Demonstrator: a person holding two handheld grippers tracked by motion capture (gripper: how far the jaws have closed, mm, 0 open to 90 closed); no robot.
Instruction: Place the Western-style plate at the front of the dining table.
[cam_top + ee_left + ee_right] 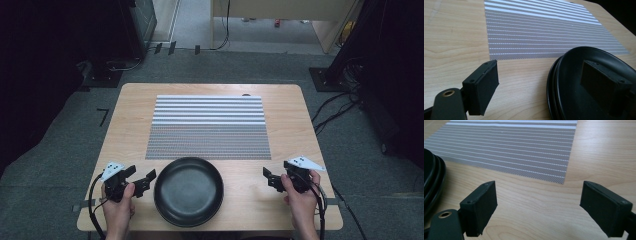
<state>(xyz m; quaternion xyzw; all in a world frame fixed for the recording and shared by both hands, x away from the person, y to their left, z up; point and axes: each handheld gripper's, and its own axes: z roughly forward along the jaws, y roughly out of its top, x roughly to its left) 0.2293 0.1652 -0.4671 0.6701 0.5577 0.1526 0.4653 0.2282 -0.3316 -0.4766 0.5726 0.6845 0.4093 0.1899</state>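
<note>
Black round plates, stacked, rest on the wooden table near its front edge; their rims show in the left gripper view and at the left edge of the right gripper view. A grey striped placemat lies behind them. My left gripper is open just left of the plates, its jaws wide apart, one over the plate rim. My right gripper is open to the plates' right, nothing between its jaws.
Grey carpet surrounds the table. Dark equipment stands and cables lie on the floor to the left and right. A light wooden piece of furniture stands at the back.
</note>
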